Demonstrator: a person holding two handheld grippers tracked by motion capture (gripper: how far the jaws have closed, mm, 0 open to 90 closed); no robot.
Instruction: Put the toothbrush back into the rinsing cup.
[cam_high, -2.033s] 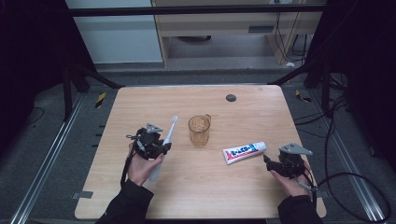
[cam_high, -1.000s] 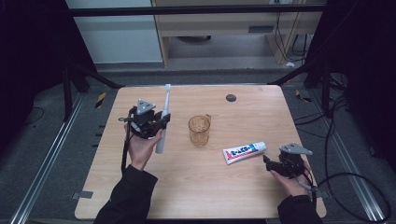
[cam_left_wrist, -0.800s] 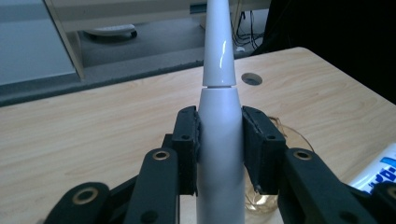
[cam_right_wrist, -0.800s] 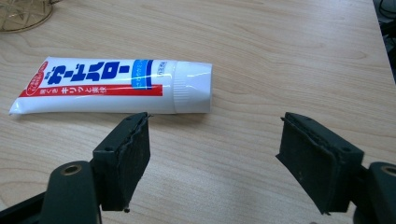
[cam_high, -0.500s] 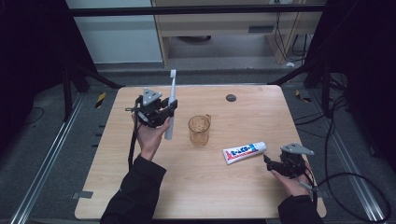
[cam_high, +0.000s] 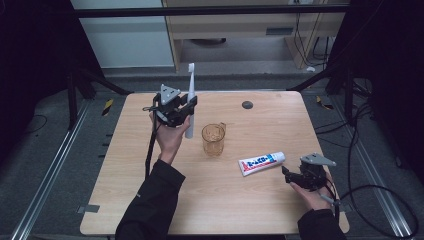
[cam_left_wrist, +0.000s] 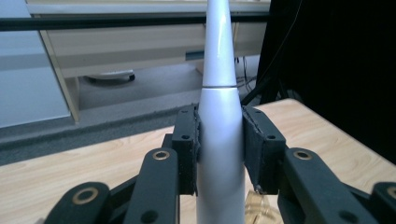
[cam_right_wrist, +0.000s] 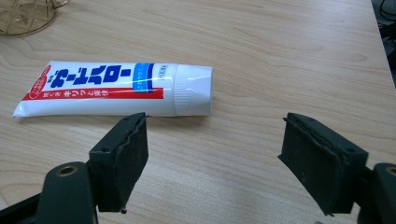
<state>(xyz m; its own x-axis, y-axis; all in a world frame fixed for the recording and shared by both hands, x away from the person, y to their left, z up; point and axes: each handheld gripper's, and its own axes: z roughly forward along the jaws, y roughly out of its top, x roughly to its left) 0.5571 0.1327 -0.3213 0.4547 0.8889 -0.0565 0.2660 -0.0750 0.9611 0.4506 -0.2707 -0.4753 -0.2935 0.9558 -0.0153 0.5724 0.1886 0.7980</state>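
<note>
Pale wooden table (cam_high: 150, 210) in a seemingly dark workshop.

A pale wooden worktop (cam_high: 150, 200) stood on a grey carpeted floor (cam_high: 45, 165), with metal rails (cam_high: 50, 170) running along it. Behind stood a beige desk (cam_high: 240, 25) and a white panel (cam_high: 125, 40); black cables (cam_high: 370, 195) trailed across the dim floor.

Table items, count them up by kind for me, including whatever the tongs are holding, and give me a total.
Electric toothbrush, held upright in the left tongs: 1
Amber glass cup: 1
Toothpaste tube: 1
Small dark round disc: 1
Total: 4
</note>
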